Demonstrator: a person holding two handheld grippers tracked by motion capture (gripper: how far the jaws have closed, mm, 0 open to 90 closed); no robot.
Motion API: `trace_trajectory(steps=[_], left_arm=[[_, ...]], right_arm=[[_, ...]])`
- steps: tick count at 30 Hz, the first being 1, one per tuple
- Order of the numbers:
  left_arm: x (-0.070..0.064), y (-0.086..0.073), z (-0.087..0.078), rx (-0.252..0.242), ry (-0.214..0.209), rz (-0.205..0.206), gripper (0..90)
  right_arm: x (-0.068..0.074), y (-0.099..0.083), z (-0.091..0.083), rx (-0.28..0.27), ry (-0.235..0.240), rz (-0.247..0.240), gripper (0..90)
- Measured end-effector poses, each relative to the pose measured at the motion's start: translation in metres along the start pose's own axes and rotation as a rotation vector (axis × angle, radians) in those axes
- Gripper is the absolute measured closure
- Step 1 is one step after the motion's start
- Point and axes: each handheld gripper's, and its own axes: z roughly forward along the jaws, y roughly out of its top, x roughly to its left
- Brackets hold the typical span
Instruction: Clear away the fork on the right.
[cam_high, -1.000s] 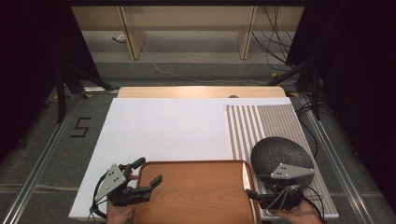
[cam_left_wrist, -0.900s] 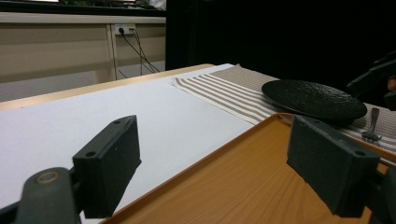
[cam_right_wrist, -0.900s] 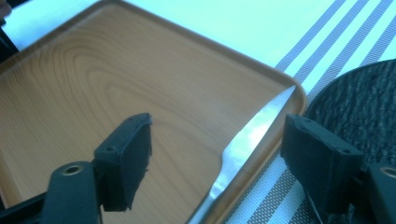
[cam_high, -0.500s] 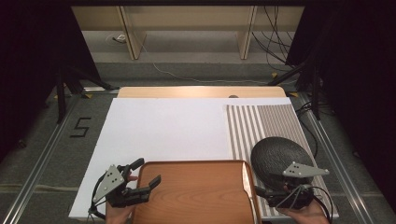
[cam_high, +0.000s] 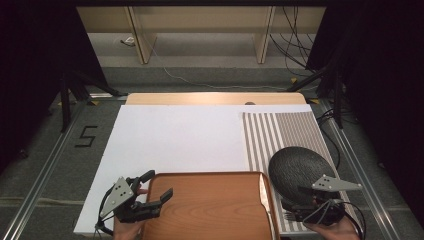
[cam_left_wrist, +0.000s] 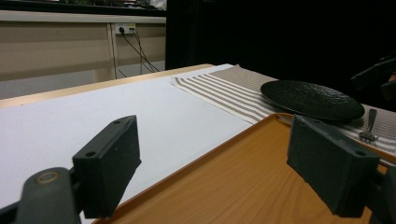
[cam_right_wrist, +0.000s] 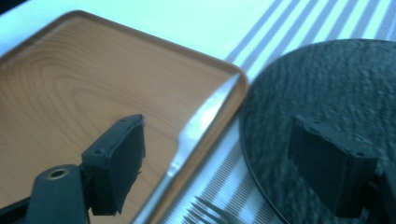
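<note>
A brown wooden tray (cam_high: 210, 207) lies at the table's near edge. My left gripper (cam_high: 159, 184) stands open at the tray's left corner, and its jaws straddle the tray rim (cam_left_wrist: 219, 163) without touching it. A black textured plate (cam_high: 299, 169) sits on the striped placemat (cam_high: 280, 131). My right gripper (cam_high: 300, 206) hovers open over the plate's near edge. In the right gripper view a knife (cam_right_wrist: 201, 126) lies along the tray's right rim, between the open jaws (cam_right_wrist: 233, 158). Beside the plate, fork tines (cam_right_wrist: 205, 211) show on the mat.
A white sheet (cam_high: 185, 137) covers most of the table, with a bare wooden strip (cam_high: 215, 98) at the far edge. Metal rails run along both sides of the table. Cables and shelf legs stand on the floor beyond.
My right gripper has shifted to the right and slightly toward the near edge, off the tray's corner. The left gripper, tray and plate have stayed put.
</note>
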Motion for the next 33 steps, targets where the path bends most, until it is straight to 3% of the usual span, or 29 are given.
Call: trace_trajectory(steps=[17,25,33], left_arm=[[-0.001,-0.001,0.002,0.006,-0.008,0.009,17.0],[-0.002,-0.001,0.001,0.009,-0.009,0.015,17.0],[-0.002,-0.001,0.001,0.008,-0.009,0.018,17.0]], right_arm=[[-0.022,-0.019,-0.019,0.073,-0.09,0.019,20.7],[-0.034,-0.028,-0.025,0.14,-0.112,0.032,21.2],[-0.04,-0.032,-0.025,0.199,-0.178,0.015,22.2]])
